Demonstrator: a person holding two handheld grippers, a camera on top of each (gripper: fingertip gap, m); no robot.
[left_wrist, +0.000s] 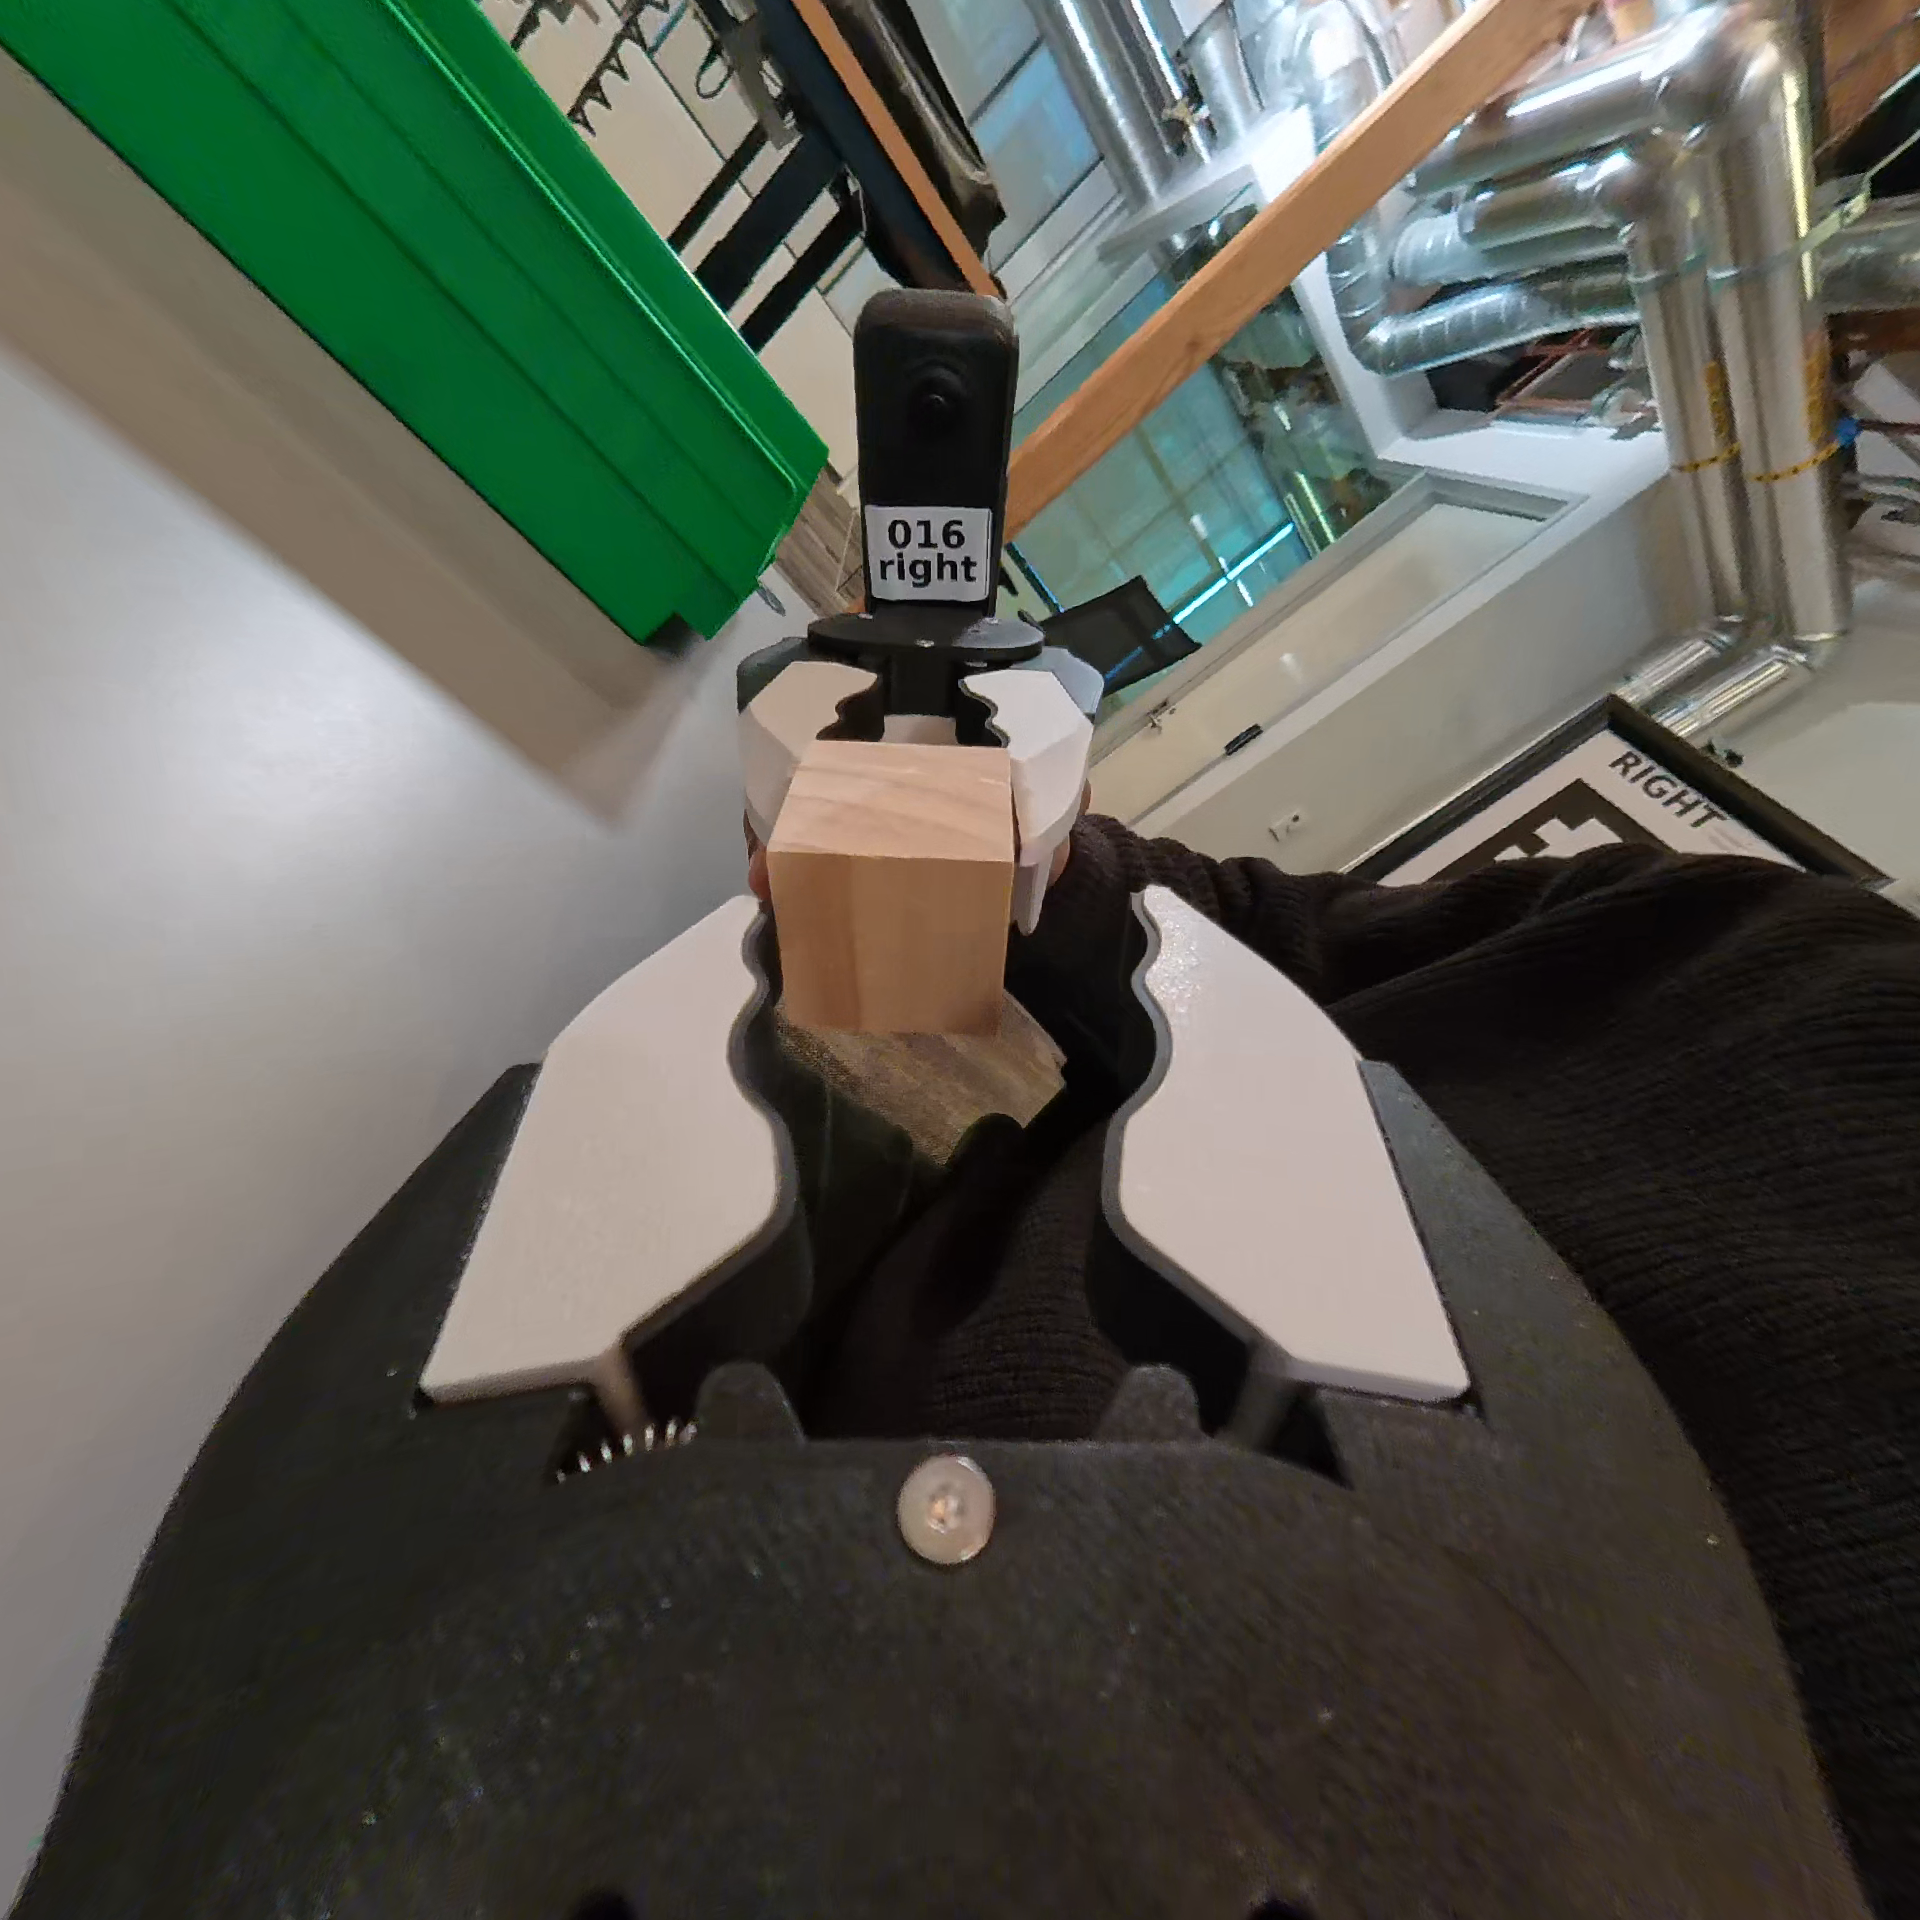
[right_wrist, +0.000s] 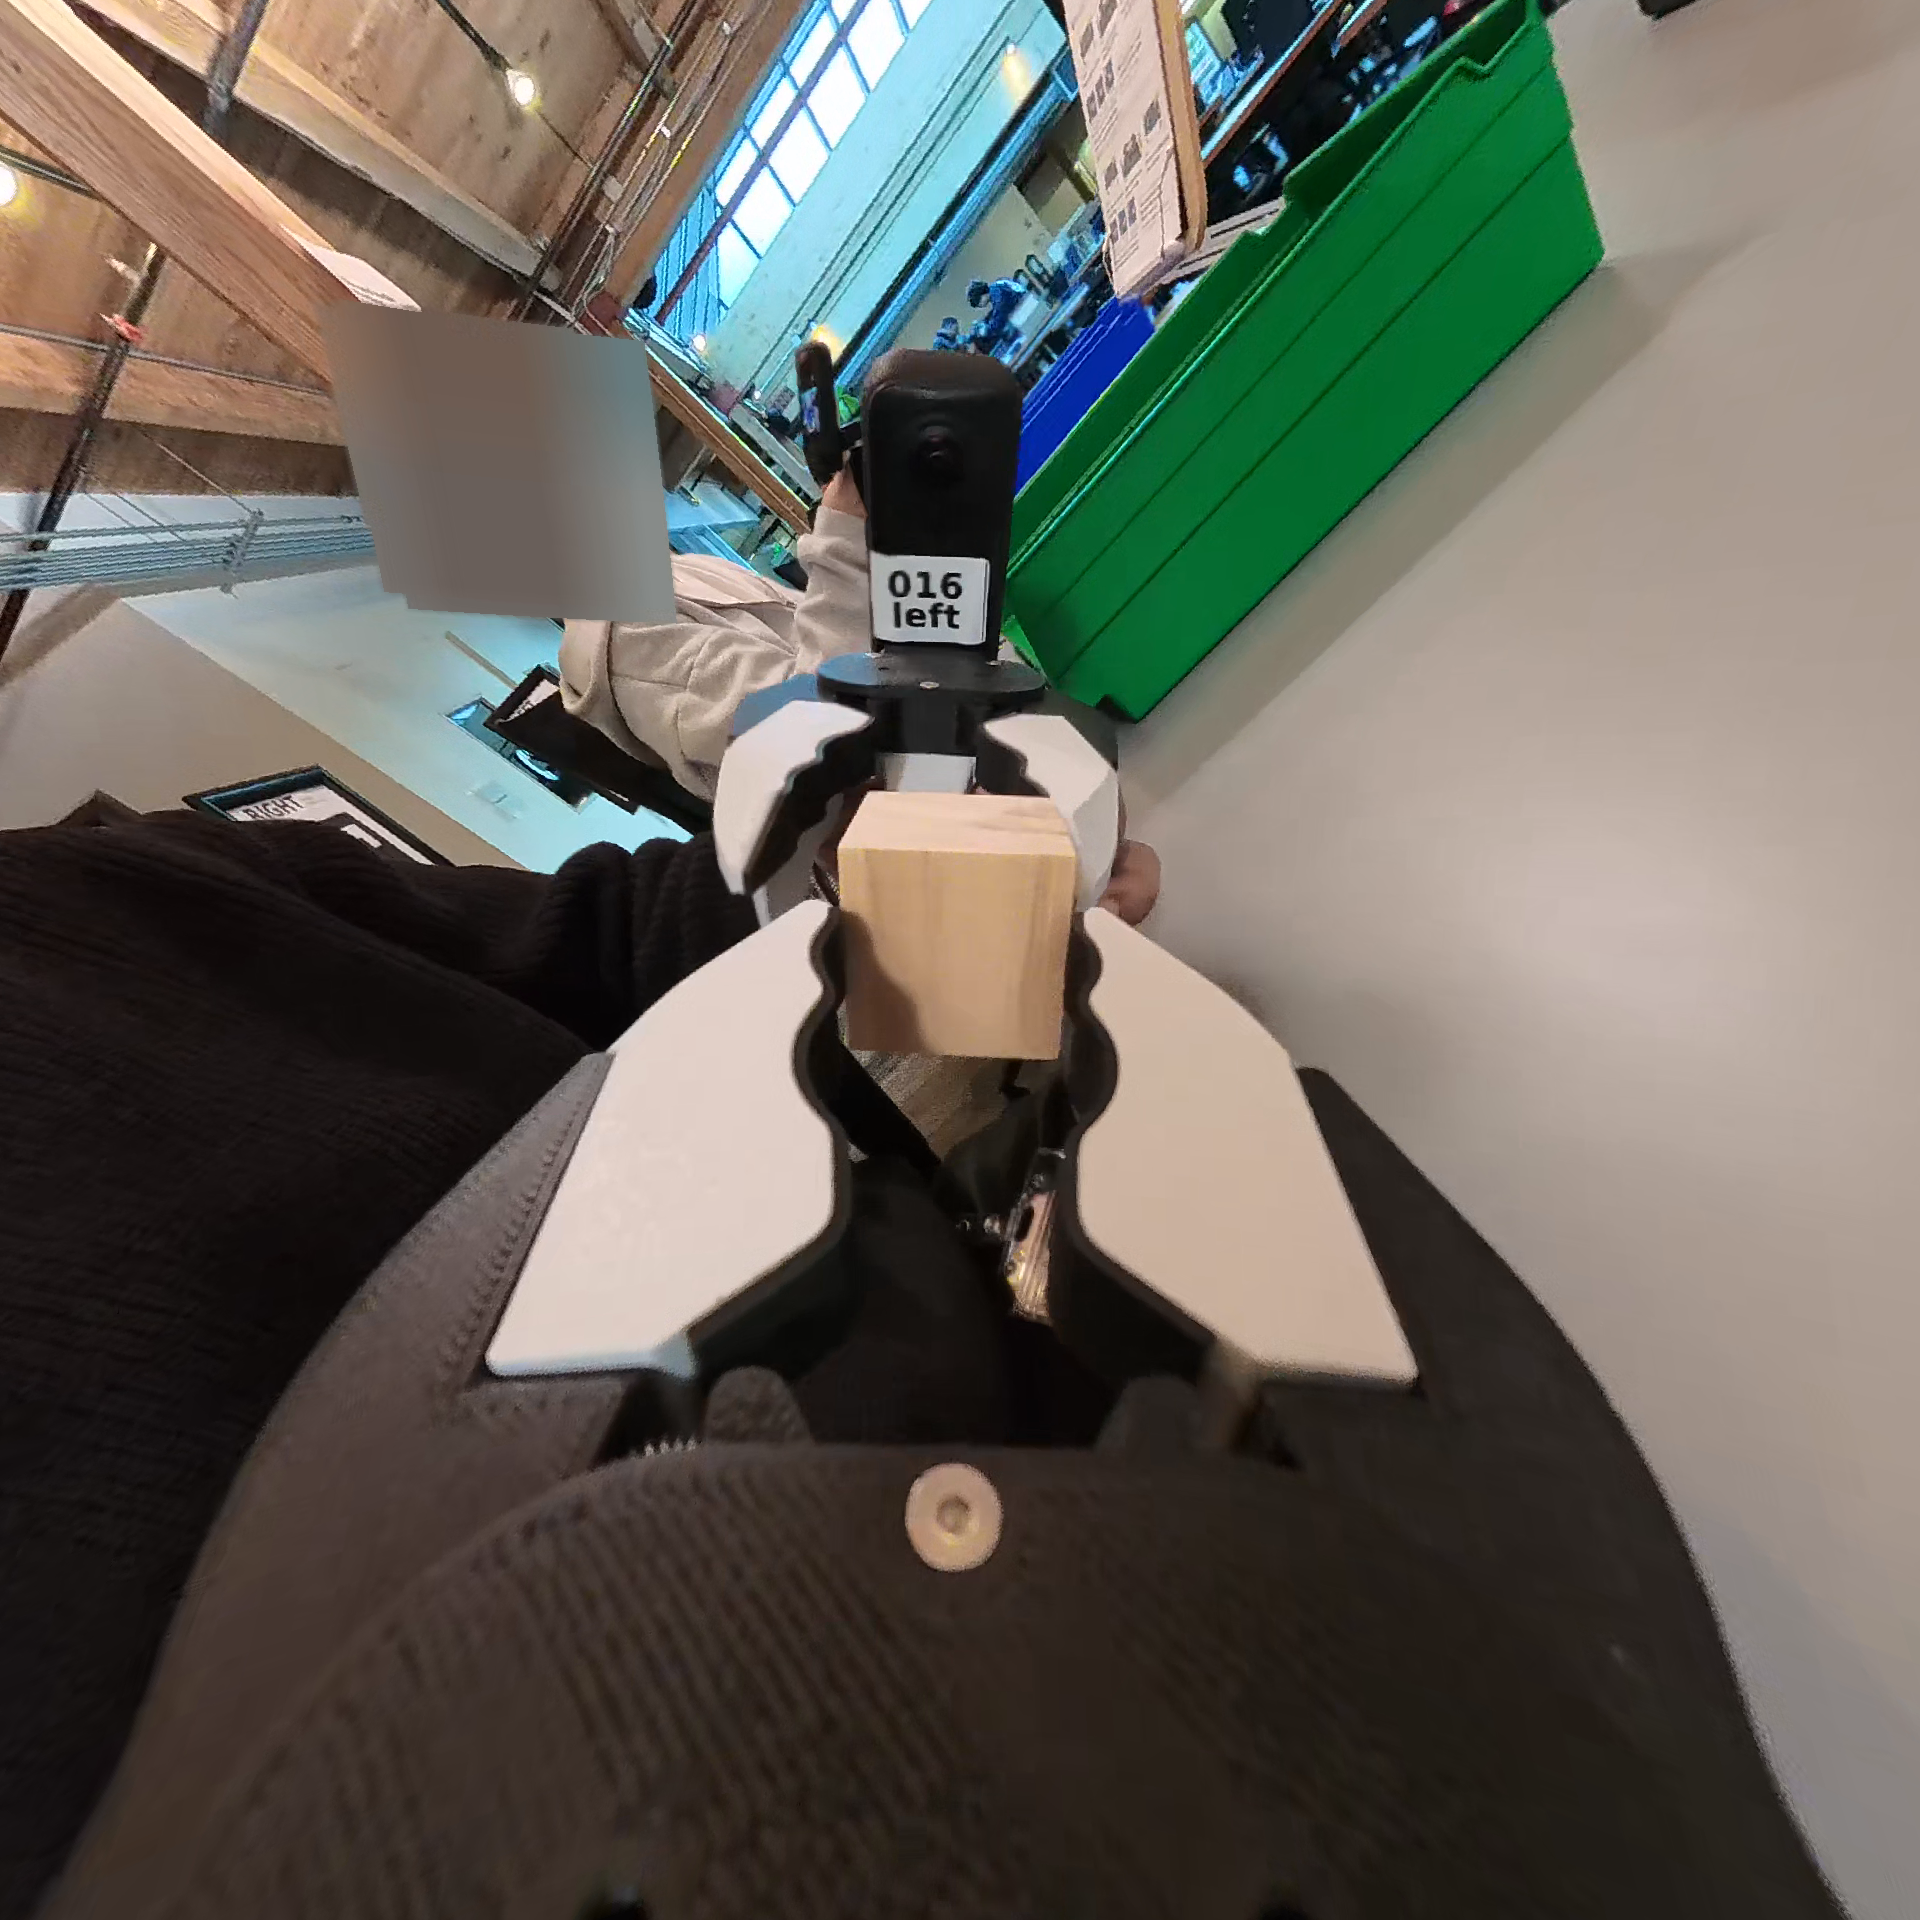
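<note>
Wooden block: pale, square-ended pine-coloured block (right_wrist: 956, 935), held off the pale grey surface (right_wrist: 1558, 935) between two grippers set nose to nose.
Right gripper: white-fingered black hand-held gripper (right_wrist: 956, 940), closed onto the near end of the block, one wavy finger pressed to each side face.
Left gripper: matching white-fingered gripper (left_wrist: 940, 925), fingers spread around the opposite end; gap visible on one side, so not gripping.
Handling: judged rigid, light and dry, with smooth sawn faces; unlikely to crush, somewhat liable to slide or twist under a weak pinch.
Grip point: probably best taken across two flat parallel sides, near an end, clear of edges and corners.
Surroundings: black knitted sleeve (left_wrist: 1558, 1039) just behind the grippers; green plastic bin (right_wrist: 1299, 416) well apart on the same surface.
</note>
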